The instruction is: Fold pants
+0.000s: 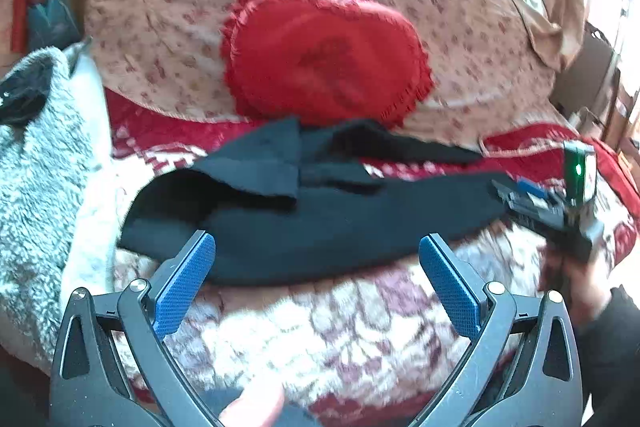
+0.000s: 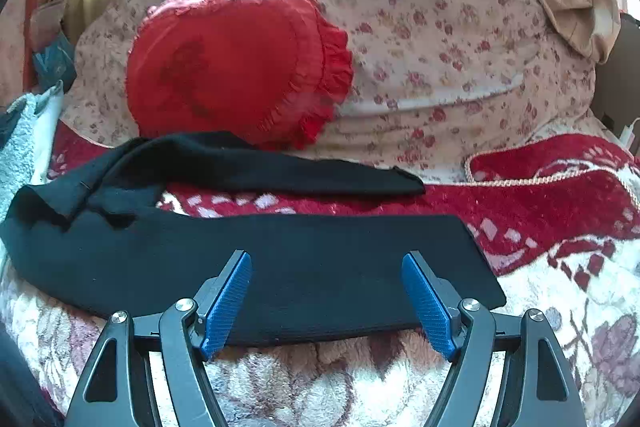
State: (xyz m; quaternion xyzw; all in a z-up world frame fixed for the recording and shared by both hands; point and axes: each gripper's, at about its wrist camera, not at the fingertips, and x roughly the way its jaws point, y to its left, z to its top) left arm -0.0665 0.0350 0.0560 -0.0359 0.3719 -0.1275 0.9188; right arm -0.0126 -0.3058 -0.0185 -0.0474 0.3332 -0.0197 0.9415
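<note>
Pants [image 2: 280, 267], black: spread leg-apart across bed blanket [image 2: 560, 307], ready for folding. Left claw [image 1: 316, 279] and right claw [image 2: 326, 291]: both released, poised over near leg.

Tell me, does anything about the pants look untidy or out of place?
Yes. The black pants lie across the blanket, but the waist end at the left is bunched and flipped over, and the far leg splays apart from the near one. Nothing looks damaged.
</note>
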